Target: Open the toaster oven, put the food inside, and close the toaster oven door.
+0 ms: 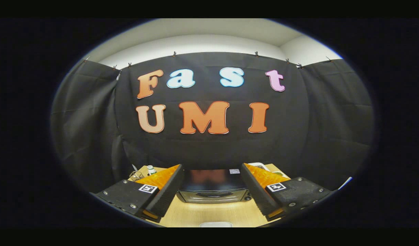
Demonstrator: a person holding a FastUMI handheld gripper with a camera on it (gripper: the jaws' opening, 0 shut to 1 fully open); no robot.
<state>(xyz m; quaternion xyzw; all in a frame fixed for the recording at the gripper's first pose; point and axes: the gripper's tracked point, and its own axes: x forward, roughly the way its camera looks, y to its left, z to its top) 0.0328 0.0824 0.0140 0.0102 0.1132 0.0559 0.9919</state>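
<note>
The tongs (pixel 212 191) stand wide apart, holding nothing, their two fingers (pixel 165 191) raised above the wooden tabletop (pixel 212 213). One toaster oven (pixel 212 188) sits beyond them, seen between the fingers, its door shut. One small bottle (pixel 151 169) stands beyond the left finger. One pale object (pixel 216 224) lies below the tongs, too cropped to identify.

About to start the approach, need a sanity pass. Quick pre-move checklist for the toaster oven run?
1. Tongs open, nothing between the fingers: ok.
2. Toaster oven in view, just ahead of the fingers on the wooden table: ok.
3. Oven door shut, so opening comes first: ok.
4. Path from fingers to oven free of clutter: ok.
5. Food located: cannot tell; a pale object sits at the near table edge, mostly cut off.
6. Small bottle left of the oven, off the path: ok.
</note>
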